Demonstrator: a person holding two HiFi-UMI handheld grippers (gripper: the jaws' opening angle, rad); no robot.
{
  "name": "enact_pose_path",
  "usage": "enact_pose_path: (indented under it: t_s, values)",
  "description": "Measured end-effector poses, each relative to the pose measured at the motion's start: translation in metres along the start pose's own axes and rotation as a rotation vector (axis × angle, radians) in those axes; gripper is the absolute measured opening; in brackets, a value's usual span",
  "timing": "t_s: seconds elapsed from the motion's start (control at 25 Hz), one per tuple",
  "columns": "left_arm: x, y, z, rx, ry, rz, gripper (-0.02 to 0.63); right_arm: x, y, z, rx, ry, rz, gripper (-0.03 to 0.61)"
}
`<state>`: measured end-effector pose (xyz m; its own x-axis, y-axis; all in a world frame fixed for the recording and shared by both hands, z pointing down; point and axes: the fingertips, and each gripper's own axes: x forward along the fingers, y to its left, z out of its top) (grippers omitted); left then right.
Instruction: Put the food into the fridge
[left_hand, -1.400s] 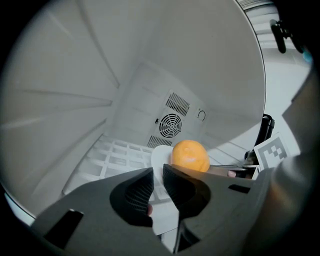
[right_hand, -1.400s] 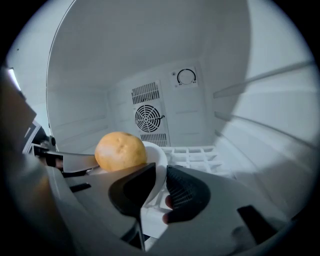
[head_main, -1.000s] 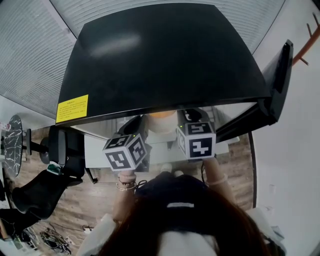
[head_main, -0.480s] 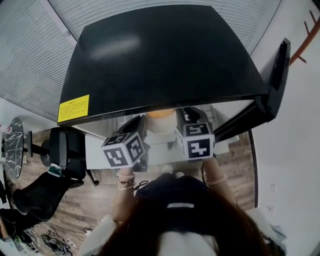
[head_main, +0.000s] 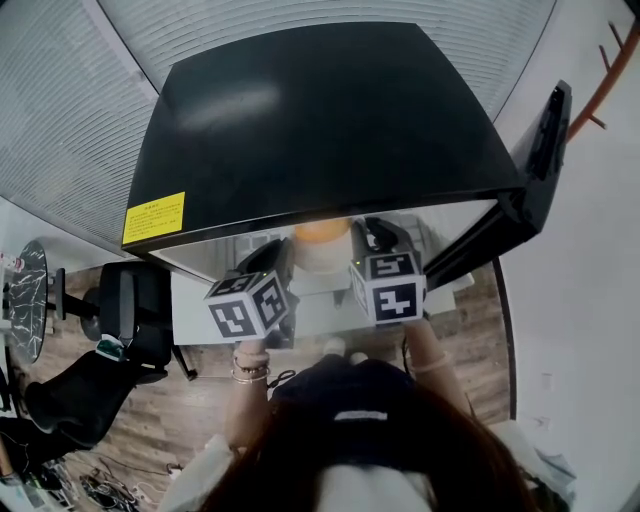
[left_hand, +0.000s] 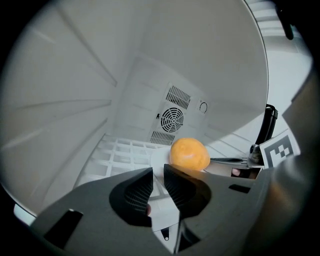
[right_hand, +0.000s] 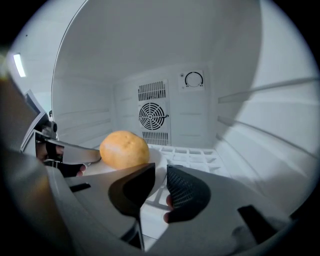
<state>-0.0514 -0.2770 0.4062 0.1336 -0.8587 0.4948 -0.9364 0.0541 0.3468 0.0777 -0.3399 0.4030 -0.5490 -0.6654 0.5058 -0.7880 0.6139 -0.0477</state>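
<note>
Orange fruit (left_hand: 189, 154) lies on a plate (left_hand: 158, 160) before the fan (left_hand: 171, 120). The left gripper (left_hand: 158, 173) clamps the plate rim; the right gripper (right_hand: 161, 173) is opening its jaws around it.

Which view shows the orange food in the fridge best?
The right gripper view: the orange food shows nearly whole on its plate. The left gripper view hides its lower part behind the left tool; the head view shows only its top.
</note>
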Motion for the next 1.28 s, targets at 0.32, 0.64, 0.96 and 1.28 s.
enact_pose_path:
  t_s: [0.32,0.64,0.96,1.28]
  values:
    - [-0.006,0.002,0.001,0.016,-0.023,0.02,0.071,-0.01,-0.009,0.002,0.014,-0.041,-0.035,0.076]
    - [-0.022,0.002,0.005,0.012,-0.068,0.041,0.071,-0.026,-0.004,0.001,0.019,-0.076,-0.021,0.074]
    - [-0.044,-0.014,0.002,-0.003,-0.145,0.036,0.067,-0.048,0.0,-0.008,0.014,-0.107,-0.004,0.028]
    - [-0.064,-0.041,-0.015,-0.002,-0.162,0.033,0.061,-0.074,0.0,-0.022,0.005,-0.115,0.027,0.0]
